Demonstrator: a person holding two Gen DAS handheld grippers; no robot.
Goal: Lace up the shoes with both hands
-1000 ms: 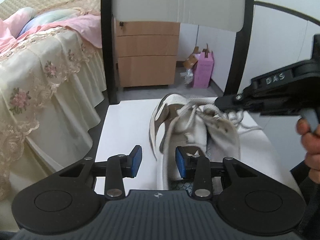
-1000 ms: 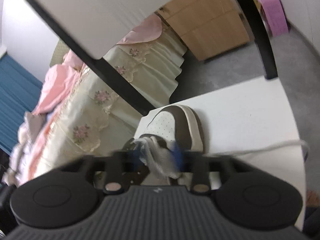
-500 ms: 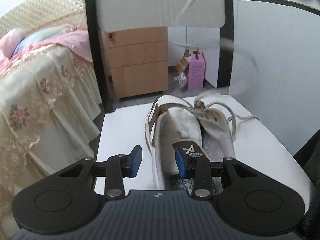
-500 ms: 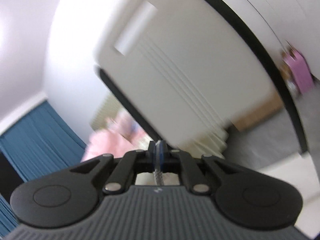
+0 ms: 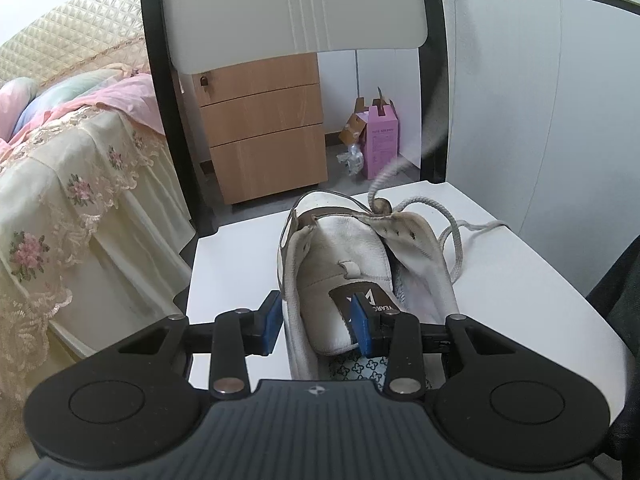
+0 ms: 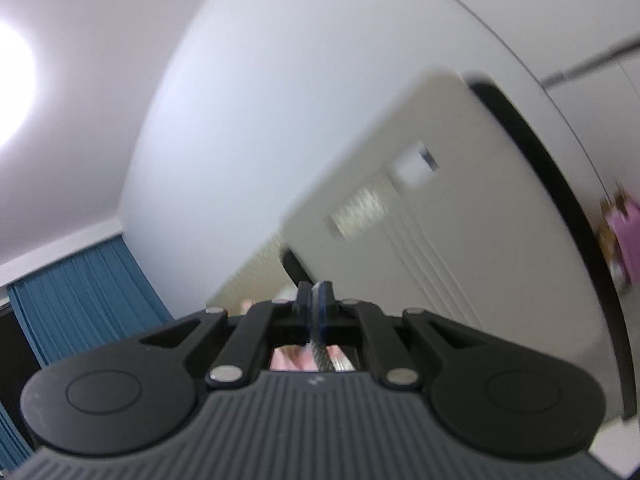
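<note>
The right gripper (image 6: 315, 300), clamped on the grey woven shoelace (image 6: 319, 340), has risen, drawing it taut through a lower eyelet. The left gripper (image 5: 316, 322) is gripping the white leather sneaker (image 5: 360, 264) collar on the white chair seat (image 5: 236, 264).

The left tool (image 5: 316, 322) angles downward with jaws partly apart, while the right tool (image 6: 315, 300) points slightly upward, clamped.
</note>
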